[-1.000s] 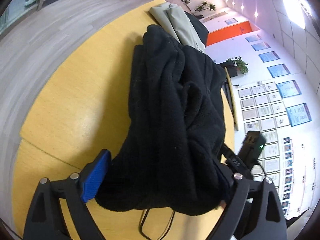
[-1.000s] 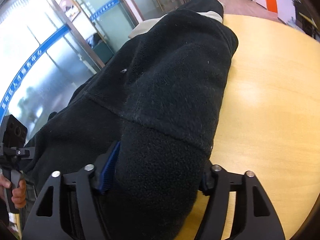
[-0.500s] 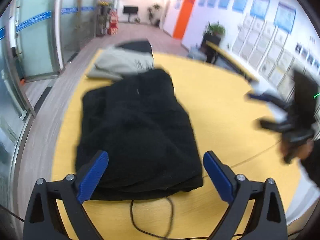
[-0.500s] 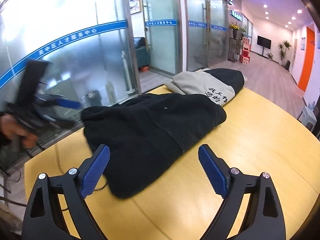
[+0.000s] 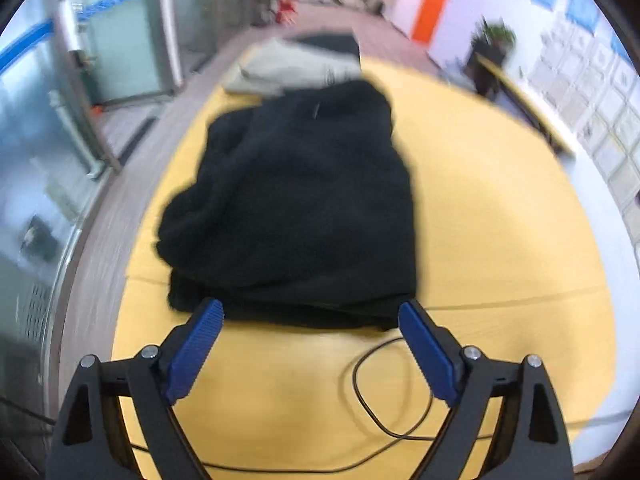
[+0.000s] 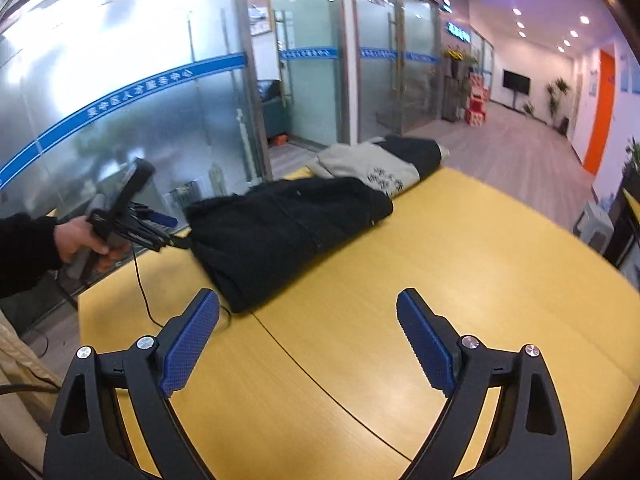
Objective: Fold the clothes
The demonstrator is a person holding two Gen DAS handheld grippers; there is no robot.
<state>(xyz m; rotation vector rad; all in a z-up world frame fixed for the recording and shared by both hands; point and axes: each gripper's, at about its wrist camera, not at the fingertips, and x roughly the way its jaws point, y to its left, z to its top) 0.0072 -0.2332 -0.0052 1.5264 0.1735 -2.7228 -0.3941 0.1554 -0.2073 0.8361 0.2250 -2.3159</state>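
Left wrist view: left gripper (image 5: 310,312), jaws spread, empty; folded black fleece (image 5: 296,208) on yellow table (image 5: 500,220), beige garment (image 5: 296,68) behind it, cable (image 5: 384,412) near.
Right wrist view: right gripper (image 6: 308,304), jaws opening, nothing between; black fleece (image 6: 288,228) lies ahead to the left.

Folded black fleece garment on a yellow wooden table, with a second folded pile behind it

The thick black fleece garment (image 5: 296,208) lies folded into a bulky, roughly rectangular bundle of several layers, flat on the round yellow wooden table (image 5: 500,216), its long side running away toward the far edge. At that far edge, touching the fleece's far end, rests a folded grey-beige garment with dark print (image 6: 372,166), lying against a folded black piece (image 6: 416,154).
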